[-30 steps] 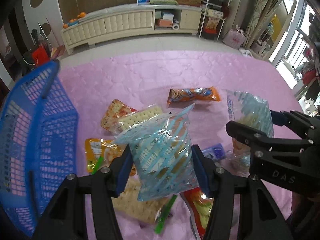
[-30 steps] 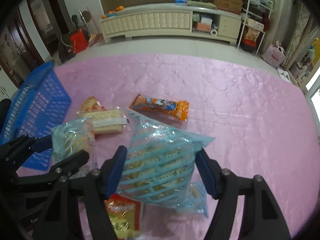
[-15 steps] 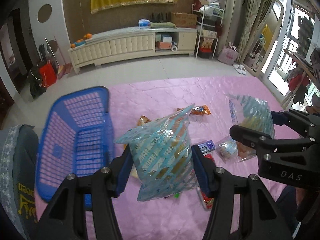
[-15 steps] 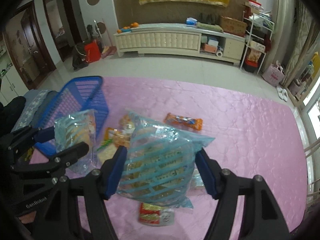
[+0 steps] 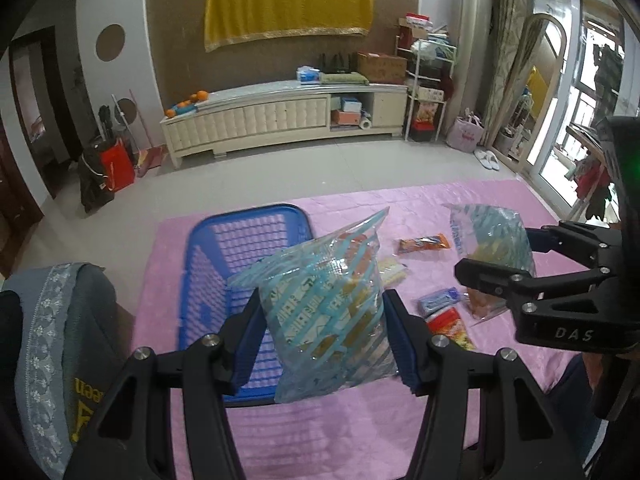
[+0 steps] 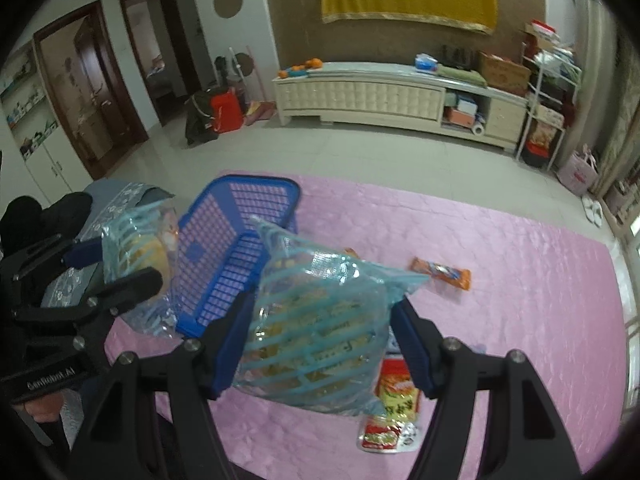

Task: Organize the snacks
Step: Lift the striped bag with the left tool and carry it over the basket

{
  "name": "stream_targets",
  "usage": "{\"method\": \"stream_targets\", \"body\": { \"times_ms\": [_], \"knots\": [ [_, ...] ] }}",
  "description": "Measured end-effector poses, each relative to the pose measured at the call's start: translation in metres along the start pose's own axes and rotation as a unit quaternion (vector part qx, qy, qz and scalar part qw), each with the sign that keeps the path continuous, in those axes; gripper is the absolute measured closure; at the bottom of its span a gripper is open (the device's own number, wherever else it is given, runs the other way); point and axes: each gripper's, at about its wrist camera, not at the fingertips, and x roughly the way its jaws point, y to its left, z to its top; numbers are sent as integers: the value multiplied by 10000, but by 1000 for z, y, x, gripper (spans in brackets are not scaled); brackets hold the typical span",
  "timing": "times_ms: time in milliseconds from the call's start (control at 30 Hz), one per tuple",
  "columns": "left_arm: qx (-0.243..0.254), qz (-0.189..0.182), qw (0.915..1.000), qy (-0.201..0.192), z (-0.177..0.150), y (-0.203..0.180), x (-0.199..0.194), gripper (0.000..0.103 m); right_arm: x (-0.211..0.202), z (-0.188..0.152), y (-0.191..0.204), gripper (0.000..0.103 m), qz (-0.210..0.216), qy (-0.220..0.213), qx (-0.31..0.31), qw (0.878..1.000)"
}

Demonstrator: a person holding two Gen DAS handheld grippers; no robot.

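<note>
My left gripper [image 5: 324, 332] is shut on a clear snack bag with light blue stripes [image 5: 326, 312], held in the air over the near right part of the blue mesh basket [image 5: 240, 248]. My right gripper [image 6: 320, 344] is shut on a similar striped bag [image 6: 320, 332], held above the pink cloth just right of the basket [image 6: 240, 216]. Each gripper shows in the other's view: the right gripper [image 5: 496, 256] with its bag [image 5: 492, 240], the left gripper [image 6: 120, 264] with its bag [image 6: 136, 256]. The basket looks empty.
On the pink quilted cloth [image 6: 520, 280] lie an orange packet [image 5: 424, 245], a small blue packet [image 5: 440, 300] and a red packet [image 6: 392, 412]. A grey lace-trimmed cloth [image 5: 60, 320] lies left of the basket. Tiled floor and a long white cabinet [image 5: 280, 120] are beyond.
Both grippers have risen and drawn back with their bags still held. The basket has come from the left edge toward the middle of both views, under the left bag.
</note>
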Motion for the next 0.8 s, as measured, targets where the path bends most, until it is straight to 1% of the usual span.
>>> {"method": "stream_targets", "body": {
  "times_ms": [100, 333, 467, 600, 667, 800],
  "knots": [
    [-76, 164, 9998, 45, 4, 25, 0, 48, 6, 13, 13, 30, 92, 32, -56, 9999],
    [-179, 278, 9993, 199, 16, 67, 14, 48, 32, 39, 37, 30, 279, 212, -118, 9993],
    [-226, 303, 9989, 280, 21, 83, 28, 48, 57, 51, 47, 30, 391, 395, -158, 9983],
    [-323, 231, 9984, 414, 25, 98, 44, 48, 78, 60, 51, 30, 467, 565, -121, 9972],
    [-324, 281, 9982, 430, 26, 100, 49, 48, 86, 64, 54, 30, 455, 634, -179, 9968],
    [-378, 258, 9976, 523, 33, 110, 66, 48, 100, 72, 58, 30, 427, 743, -246, 9960]
  ]
}}
